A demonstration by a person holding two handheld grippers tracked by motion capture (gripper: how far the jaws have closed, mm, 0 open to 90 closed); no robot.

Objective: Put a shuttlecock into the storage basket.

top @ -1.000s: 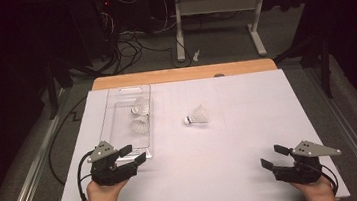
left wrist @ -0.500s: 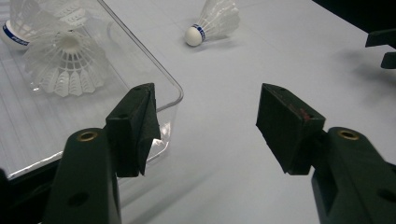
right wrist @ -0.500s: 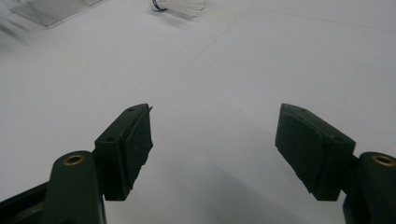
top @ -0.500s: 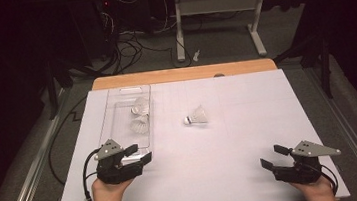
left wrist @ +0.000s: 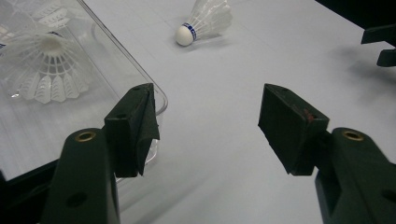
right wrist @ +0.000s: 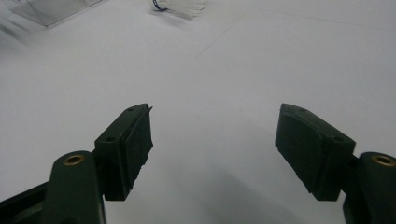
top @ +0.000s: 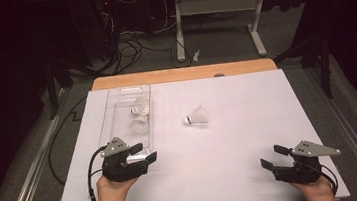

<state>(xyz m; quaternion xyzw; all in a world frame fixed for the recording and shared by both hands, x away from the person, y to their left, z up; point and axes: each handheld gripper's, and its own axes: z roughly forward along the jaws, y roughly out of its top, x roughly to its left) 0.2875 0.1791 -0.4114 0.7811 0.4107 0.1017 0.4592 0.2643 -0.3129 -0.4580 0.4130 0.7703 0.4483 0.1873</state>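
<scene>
A white shuttlecock [top: 197, 116] with a blue-banded cork lies on its side mid-table; it is also far ahead in the left gripper view [left wrist: 205, 21]. A clear plastic tray [top: 112, 112] at the left holds two more shuttlecocks [top: 139, 115]. My left gripper [top: 144, 152] hovers at the tray's near right corner, open and empty. In its own view the left gripper [left wrist: 208, 93] has the tray's corner [left wrist: 156, 93] beside its left jaw. My right gripper [top: 271, 155] rests near the front right, open with nothing between its jaws [right wrist: 215, 112].
White paper [top: 249, 123] covers the table, with a wooden strip [top: 184, 74] along the far edge. Beyond it are a dark floor, cables and a desk frame [top: 218, 16]. The right gripper's jaws [left wrist: 379, 43] appear far off in the left gripper view.
My left gripper has slid a little back toward the near edge and slightly right, still open. The right gripper and the shuttlecocks have not moved.
</scene>
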